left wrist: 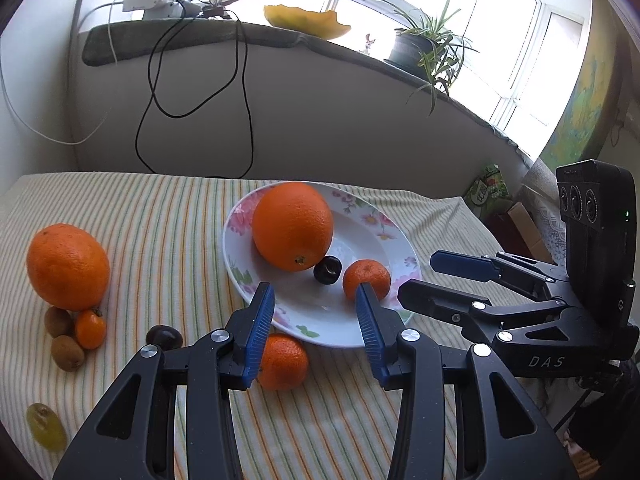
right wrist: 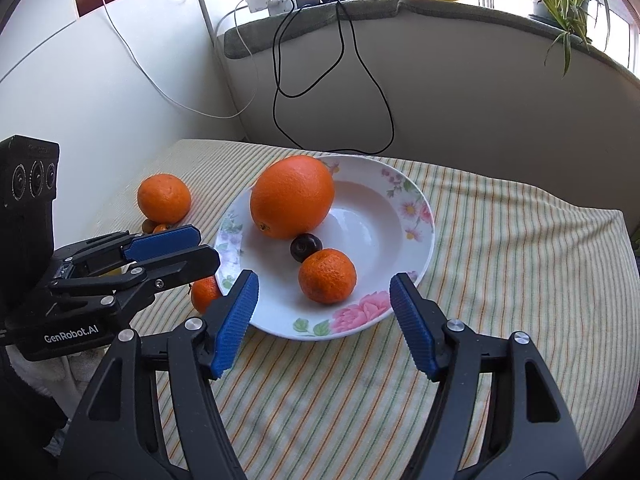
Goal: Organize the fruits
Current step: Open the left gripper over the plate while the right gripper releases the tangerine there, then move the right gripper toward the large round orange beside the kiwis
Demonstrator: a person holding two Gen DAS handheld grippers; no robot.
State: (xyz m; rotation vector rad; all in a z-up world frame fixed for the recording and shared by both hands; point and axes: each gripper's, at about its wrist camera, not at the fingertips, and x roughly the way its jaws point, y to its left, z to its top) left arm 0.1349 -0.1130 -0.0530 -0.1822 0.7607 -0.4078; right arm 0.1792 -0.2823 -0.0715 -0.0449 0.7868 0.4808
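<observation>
We see a floral plate on the striped tablecloth, and in it three fruits: a large orange at the far left, a dark cherry touching its near side, and a mandarin just in front of the cherry. From the left wrist view, more fruit lies on the cloth to the left of the plate — a second large orange, a small orange tomato-like fruit and two kiwis at its base, another dark cherry, a second mandarin touching the plate's near rim, and a green grape nearest the camera.

Our left gripper hovers over the plate's near-left rim, its blue pads spread apart and holding nothing. Our right gripper sits at the plate's near edge, fingers wide apart and empty — the mandarin lies just beyond them.

A potted spider plant and a yellow dish stand on the windowsill behind.
</observation>
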